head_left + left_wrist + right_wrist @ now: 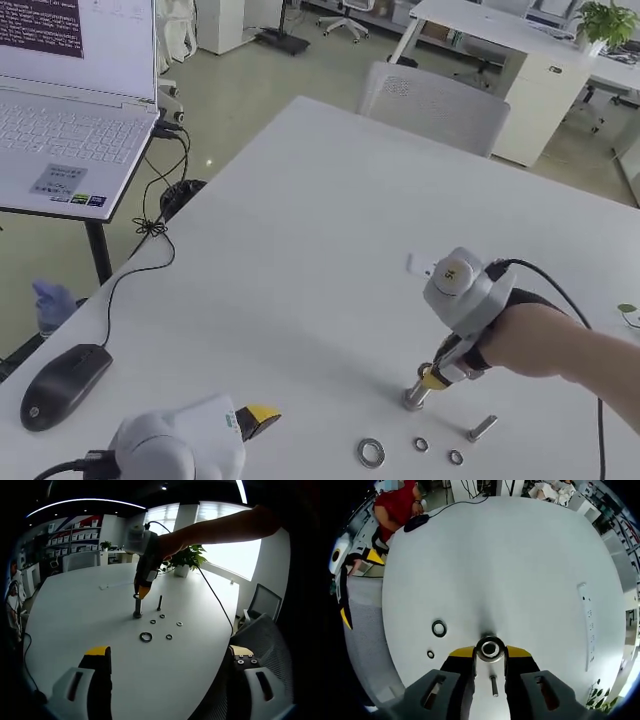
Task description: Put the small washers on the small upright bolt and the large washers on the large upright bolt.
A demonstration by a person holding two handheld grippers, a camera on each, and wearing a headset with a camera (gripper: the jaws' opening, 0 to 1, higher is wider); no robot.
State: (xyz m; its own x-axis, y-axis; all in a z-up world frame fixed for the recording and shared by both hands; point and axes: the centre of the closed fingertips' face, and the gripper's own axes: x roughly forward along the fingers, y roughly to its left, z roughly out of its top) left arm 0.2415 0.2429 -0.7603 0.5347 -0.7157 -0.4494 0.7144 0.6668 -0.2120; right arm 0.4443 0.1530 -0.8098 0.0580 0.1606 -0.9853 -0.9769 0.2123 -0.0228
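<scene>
My right gripper point(432, 378) is shut on a large washer point(489, 648), which it holds flat at the top of the large upright bolt point(413, 398). The left gripper view shows that bolt point(137, 611) standing under the yellow tips. The small bolt point(160, 602) stands just beyond it. On the white table point(300, 250) lie another large washer point(371, 452) and small washers point(421, 444) point(456, 457). My left gripper point(255, 418) waits open and empty at the near table edge, well short of the bolts.
A black mouse point(65, 383) and its cable lie at the table's left corner. A laptop point(70, 100) stands on a side stand to the left. A grey chair point(435, 105) is at the far edge. A white strip point(420, 265) lies behind the bolts.
</scene>
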